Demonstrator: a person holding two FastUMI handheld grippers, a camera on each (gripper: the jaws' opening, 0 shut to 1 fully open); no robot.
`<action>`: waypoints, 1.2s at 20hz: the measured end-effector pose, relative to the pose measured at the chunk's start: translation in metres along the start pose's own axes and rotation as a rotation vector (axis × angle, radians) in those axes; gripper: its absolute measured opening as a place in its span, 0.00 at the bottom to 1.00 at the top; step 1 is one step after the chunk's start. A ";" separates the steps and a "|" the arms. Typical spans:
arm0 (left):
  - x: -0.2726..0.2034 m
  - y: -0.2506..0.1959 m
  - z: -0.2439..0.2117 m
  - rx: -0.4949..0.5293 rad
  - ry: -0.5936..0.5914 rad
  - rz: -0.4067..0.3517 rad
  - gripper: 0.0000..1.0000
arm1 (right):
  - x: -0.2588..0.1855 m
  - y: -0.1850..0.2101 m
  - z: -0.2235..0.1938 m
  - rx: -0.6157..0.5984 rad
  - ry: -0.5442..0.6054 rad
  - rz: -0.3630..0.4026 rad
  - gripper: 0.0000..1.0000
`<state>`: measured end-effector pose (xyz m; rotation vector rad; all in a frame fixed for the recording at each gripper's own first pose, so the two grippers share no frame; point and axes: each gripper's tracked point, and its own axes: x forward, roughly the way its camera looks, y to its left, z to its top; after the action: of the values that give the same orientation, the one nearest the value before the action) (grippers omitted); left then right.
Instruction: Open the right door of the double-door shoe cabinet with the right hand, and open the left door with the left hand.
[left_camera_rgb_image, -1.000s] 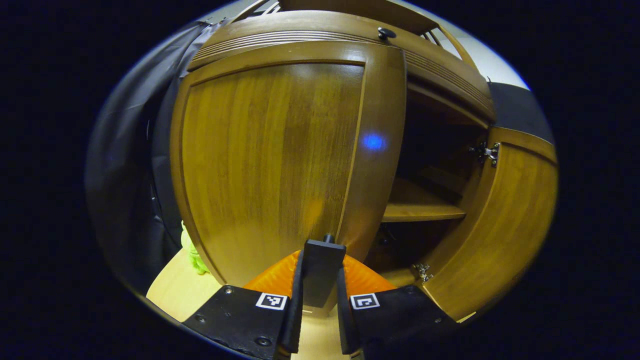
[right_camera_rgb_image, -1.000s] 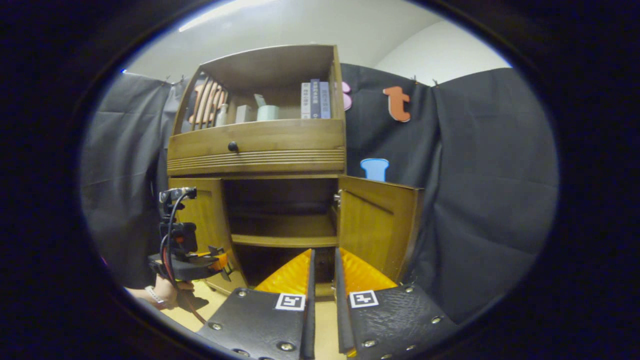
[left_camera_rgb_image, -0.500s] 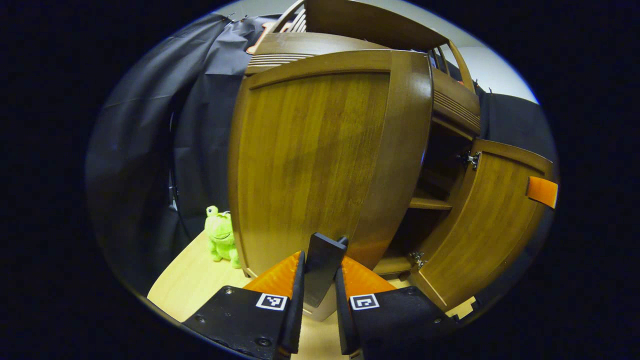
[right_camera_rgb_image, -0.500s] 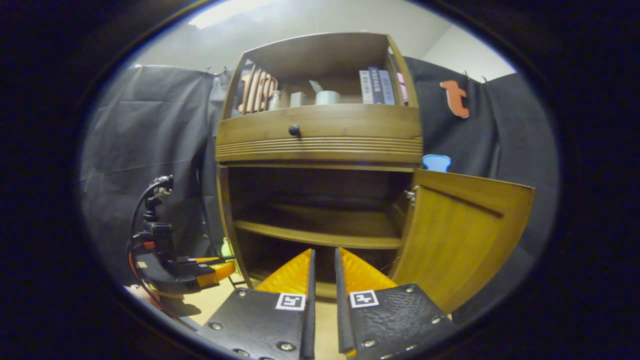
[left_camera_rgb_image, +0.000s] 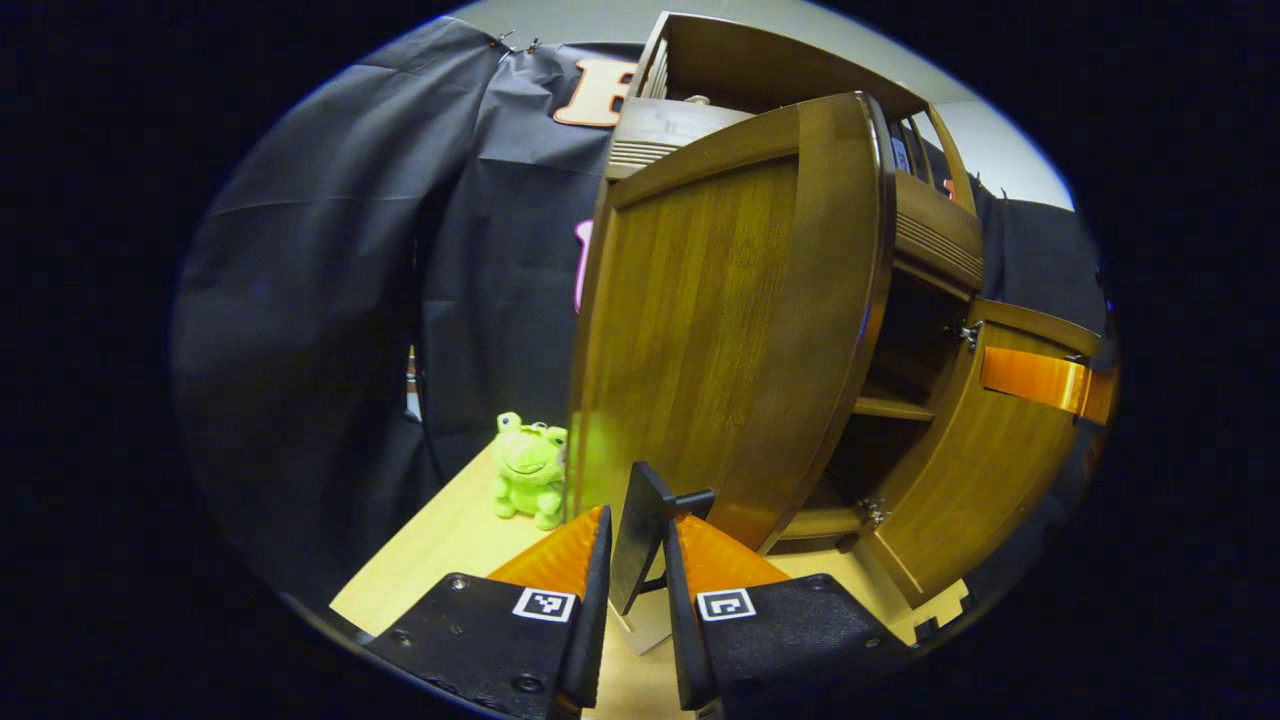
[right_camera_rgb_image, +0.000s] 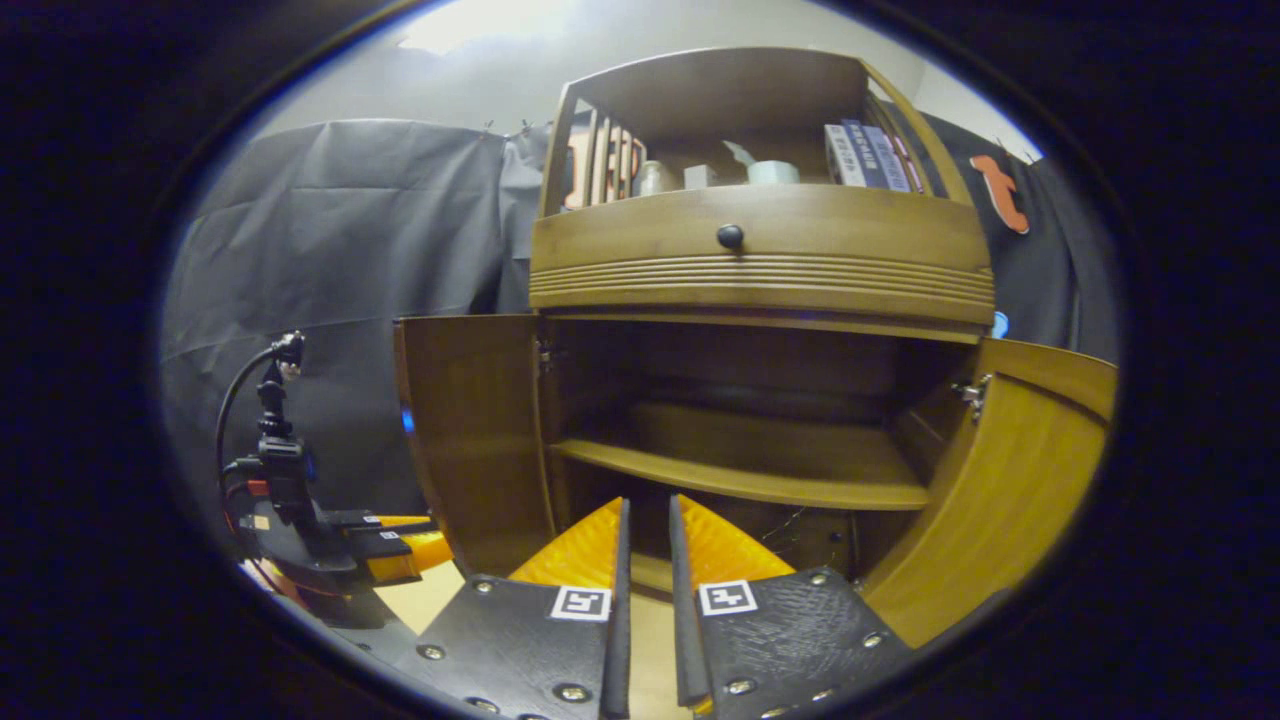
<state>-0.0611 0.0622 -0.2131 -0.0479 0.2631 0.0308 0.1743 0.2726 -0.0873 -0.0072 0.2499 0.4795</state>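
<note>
The wooden shoe cabinet (right_camera_rgb_image: 760, 270) has both lower doors standing open. In the left gripper view the left door (left_camera_rgb_image: 730, 330) is swung wide, and its dark flat handle (left_camera_rgb_image: 640, 530) sits between my left gripper's (left_camera_rgb_image: 637, 512) fingers, which are shut on it. The right door (left_camera_rgb_image: 980, 480) hangs open at the far right, with the right gripper (left_camera_rgb_image: 1045, 380) showing in front of it. In the right gripper view my right gripper (right_camera_rgb_image: 647, 500) is shut on nothing, a short way in front of the open compartment and its shelf (right_camera_rgb_image: 740, 480). The left gripper (right_camera_rgb_image: 340, 540) is beside the left door (right_camera_rgb_image: 470, 430).
A green frog plush (left_camera_rgb_image: 530, 470) sits on the light wooden floor (left_camera_rgb_image: 450, 540) just left of the left door. The drawer with a dark knob (right_camera_rgb_image: 730, 237) is above the doors. Books (right_camera_rgb_image: 860, 155) and cups stand on the top shelf. Black cloth walls surround the cabinet.
The left door has swung much wider with my left gripper on its handle, uncovering the frog plush. The right gripper has turned left, so the cabinet sits further right in its view.
</note>
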 end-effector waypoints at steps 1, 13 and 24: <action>-0.002 0.005 0.004 -0.002 -0.009 0.015 0.34 | 0.003 0.007 0.000 -0.005 -0.001 0.016 0.18; -0.029 0.098 0.019 -0.001 -0.056 0.190 0.25 | 0.023 0.015 0.015 -0.039 -0.033 -0.004 0.18; -0.035 0.135 0.011 -0.060 -0.057 0.336 0.30 | 0.030 -0.051 0.059 0.031 -0.213 -0.257 0.85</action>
<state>-0.0971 0.1971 -0.1996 -0.0619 0.2113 0.3737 0.2376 0.2446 -0.0403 0.0419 0.0456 0.2180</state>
